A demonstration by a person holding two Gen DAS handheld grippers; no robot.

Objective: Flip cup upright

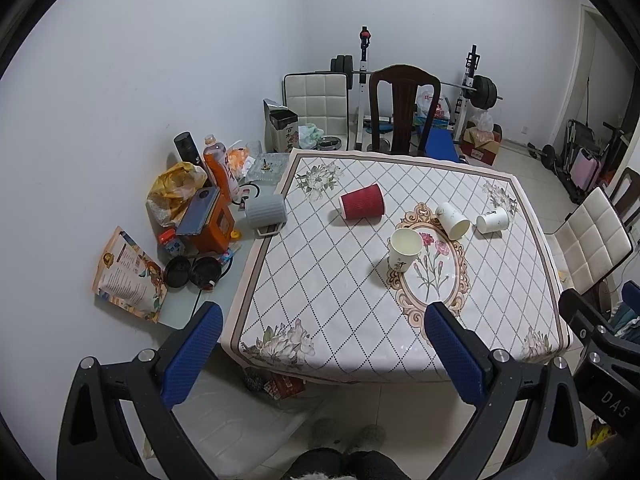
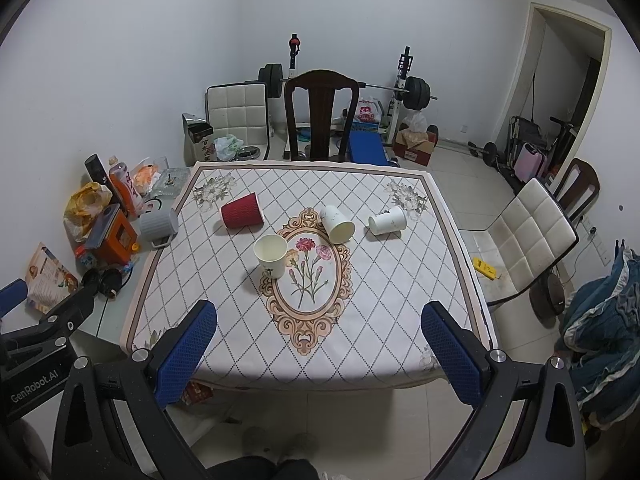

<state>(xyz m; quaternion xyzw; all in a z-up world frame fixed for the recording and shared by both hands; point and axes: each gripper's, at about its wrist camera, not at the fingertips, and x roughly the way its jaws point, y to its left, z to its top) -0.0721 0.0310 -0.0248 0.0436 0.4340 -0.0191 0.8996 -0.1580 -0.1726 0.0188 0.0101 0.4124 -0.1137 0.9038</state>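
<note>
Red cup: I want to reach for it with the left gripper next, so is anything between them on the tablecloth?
Nothing visible. The red cup lies on its side, with bare tablecloth between it and the open left gripper. The upright paper cup stands off to the right.

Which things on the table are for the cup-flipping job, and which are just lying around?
For the job:
red cup, on its side
white cup, tipped over
small white cup, on its side
white cup already upright
left tool and right tool, both open

Just lying about:
gray mug
orange bottle
headphones
</note>
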